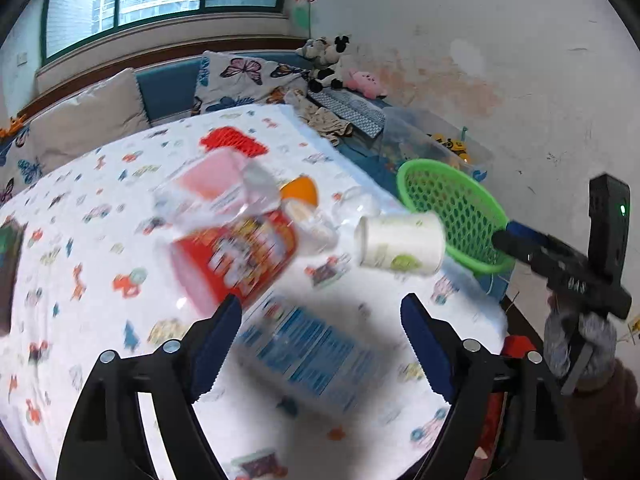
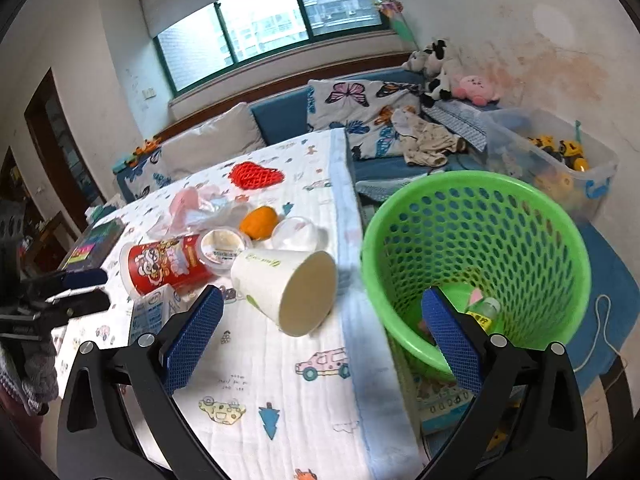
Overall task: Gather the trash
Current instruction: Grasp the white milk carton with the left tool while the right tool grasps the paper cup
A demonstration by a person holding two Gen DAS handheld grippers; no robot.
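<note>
Trash (image 2: 288, 292) beside green basket (image 2: 476, 272)

Left hand-held gripper (image 1: 322, 344) with blue pads spread wide, nothing between them, above a blurred blue-printed carton (image 1: 312, 356) on a patterned desk (image 1: 100, 280), red snack can (image 1: 240, 256) lying left, white paper cup (image 1: 400, 244) on its side right, green mesh basket (image 1: 452, 208) beyond, right hand-held gripper (image 1: 516, 236) at far right

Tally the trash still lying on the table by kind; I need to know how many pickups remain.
Red snack canister: 1
Paper cup: 1
Small lidded tub: 1
Clear dome lid: 1
Orange peel: 1
Red foam net: 1
Plastic wrapper: 1
Blue-and-white carton: 1
Total: 8
</note>
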